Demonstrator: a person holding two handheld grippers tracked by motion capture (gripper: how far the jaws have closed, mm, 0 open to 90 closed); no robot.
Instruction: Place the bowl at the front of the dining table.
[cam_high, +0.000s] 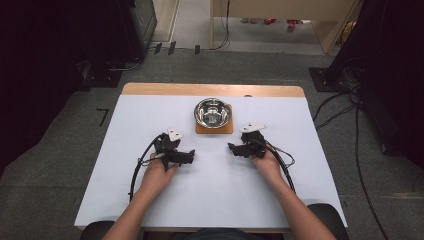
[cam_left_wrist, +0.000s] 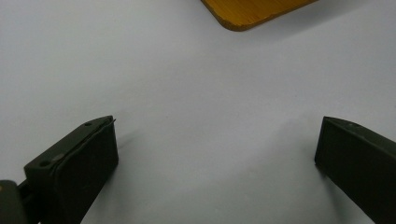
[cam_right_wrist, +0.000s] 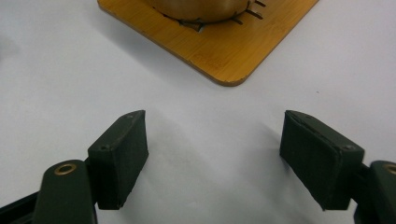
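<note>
Both tools sat idle on the counter (cam_high: 150, 210) when I checked, nothing picked up yet. Steel bowl (cam_high: 212, 112) was on the bamboo trivet (cam_high: 214, 128), far-centre of the counter, untouched as far as I could see. So my read: work barely started, whole grasp and move was left to do.

Left tool (cam_high: 190, 156) lay near the counter's middle, pointing inward toward the right one, hand (cam_high: 159, 172) wrapped around its body from behind. In the left gripper view its jaws stood spread wide with only bare white surface between them; a corner of the trivet (cam_left_wrist: 247, 13) showed ahead, well apart from the tips.

Right tool (cam_high: 232, 148) mirrored it, pointing inward to the left, hand (cam_high: 267, 162) behind it, cable trailing back along the forearm. Right gripper view had its jaws spread too, nothing between the pads, and the trivet (cam_right_wrist: 224, 46) with the bowl's base (cam_right_wrist: 196, 9) lay ahead, near but not touching.

Both tools were low, resting on or just over the counter; I couldn't tell which. Bowl sat between and beyond the two tips, closer to the right one.
</note>
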